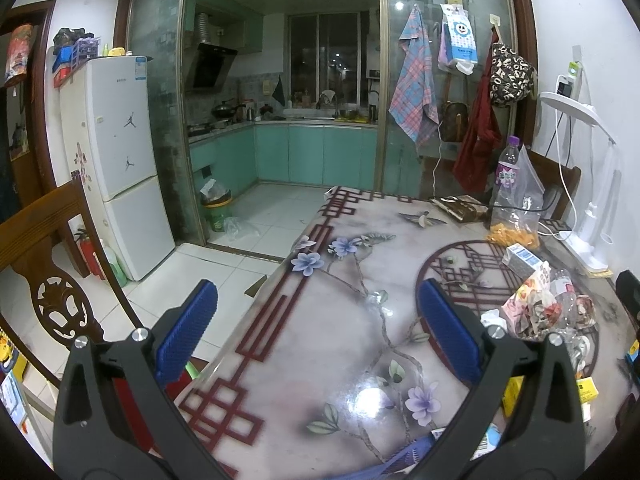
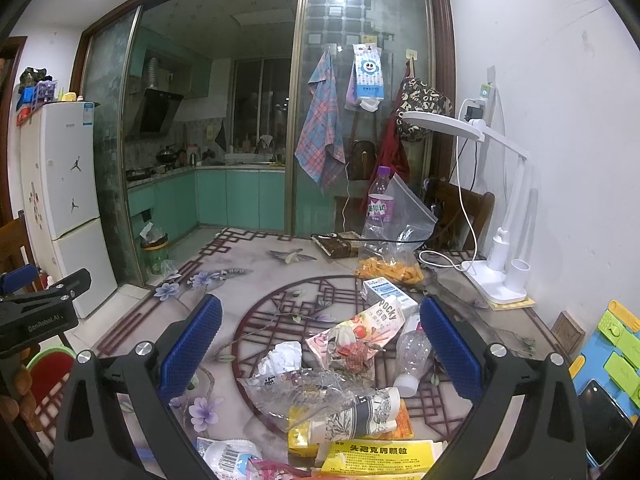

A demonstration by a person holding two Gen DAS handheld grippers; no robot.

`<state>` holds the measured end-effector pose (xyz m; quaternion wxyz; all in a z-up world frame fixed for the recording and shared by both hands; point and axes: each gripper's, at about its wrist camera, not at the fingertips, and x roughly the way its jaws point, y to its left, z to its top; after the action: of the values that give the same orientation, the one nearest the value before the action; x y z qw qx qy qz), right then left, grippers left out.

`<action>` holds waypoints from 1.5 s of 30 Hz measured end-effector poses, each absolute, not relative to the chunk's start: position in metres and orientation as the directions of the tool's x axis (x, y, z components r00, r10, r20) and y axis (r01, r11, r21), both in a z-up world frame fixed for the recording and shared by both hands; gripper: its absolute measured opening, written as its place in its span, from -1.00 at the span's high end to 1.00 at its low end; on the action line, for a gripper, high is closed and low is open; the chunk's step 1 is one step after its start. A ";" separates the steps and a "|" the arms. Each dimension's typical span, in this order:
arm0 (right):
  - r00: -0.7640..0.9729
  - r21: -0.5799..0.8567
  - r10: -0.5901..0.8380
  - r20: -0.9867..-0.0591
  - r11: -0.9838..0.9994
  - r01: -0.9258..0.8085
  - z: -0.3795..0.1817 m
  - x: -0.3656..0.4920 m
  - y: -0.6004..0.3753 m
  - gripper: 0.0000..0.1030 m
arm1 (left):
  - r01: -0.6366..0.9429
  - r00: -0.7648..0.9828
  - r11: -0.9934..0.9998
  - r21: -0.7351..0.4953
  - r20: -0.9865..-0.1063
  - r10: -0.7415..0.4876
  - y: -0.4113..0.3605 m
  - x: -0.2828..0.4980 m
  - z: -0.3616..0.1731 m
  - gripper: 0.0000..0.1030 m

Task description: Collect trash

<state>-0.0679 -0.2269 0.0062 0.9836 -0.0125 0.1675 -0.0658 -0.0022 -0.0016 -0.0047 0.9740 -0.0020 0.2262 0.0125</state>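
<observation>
- The trash lies in a loose heap in the lower centre of the right wrist view: a Pocky wrapper (image 2: 362, 330), a crumpled white paper (image 2: 282, 356), an empty clear bottle (image 2: 412, 354) on its side, clear plastic film (image 2: 304, 392), a patterned paper cup (image 2: 360, 414) and a yellow medicine box (image 2: 380, 456). The pieces overlap and touch one another.
- A small white carton (image 2: 386, 292) sits just beyond the heap, apart from a zip bag of orange snacks (image 2: 394, 248) and an upright purple-capped bottle (image 2: 380, 200).
- The right hand-held gripper (image 2: 320, 340) hovers over the heap, jaws spread wide, holding nothing.
- The left hand-held gripper (image 1: 318, 328) is also spread and empty, over a bare part of the patterned surface (image 1: 340, 264) near its left edge; the heap sits at the right of that view.
- Judgement: no item has yet been picked up.
- Risk: a closing grip on the overlapped heap may catch film only and drag neighbours off.
- Risk: the bottle, lying on its side, may roll when nudged.
- Risk: a phone (image 2: 604, 420) and a white lamp (image 2: 500, 240) with its cable stand near; they are not trash and could be struck or snagged.
- A green bin (image 2: 154, 252) stands well apart on the kitchen floor, upper left of the heap.
</observation>
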 end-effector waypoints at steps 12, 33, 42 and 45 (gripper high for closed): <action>0.933 -0.054 -0.134 -0.334 0.991 0.123 0.001 -0.066 -0.227 -0.87 | -0.012 0.897 1.000 0.002 -0.442 0.011 -0.004 -0.003 -0.005 -0.93; 0.620 0.219 0.074 -0.781 0.962 0.161 -0.096 -0.035 -0.311 -0.86 | 0.288 0.646 0.948 -0.133 -0.704 -0.295 -0.026 0.012 -0.066 -0.93; 0.655 0.101 0.017 -0.755 0.991 0.091 -0.072 -0.027 -0.292 -0.86 | 0.417 0.515 0.895 -0.155 -0.772 -0.374 -0.072 -0.002 -0.094 -0.92; 0.622 0.012 -0.009 -0.783 1.000 0.029 -0.083 -0.007 -0.270 -0.84 | 0.422 0.482 0.888 -0.182 -0.784 -0.390 -0.074 -0.002 -0.100 -0.92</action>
<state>-0.0070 -0.2700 -0.0827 0.9004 0.0116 0.4347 -0.0105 -0.0025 -0.0744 -0.1001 0.8607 0.0180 0.4507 -0.2360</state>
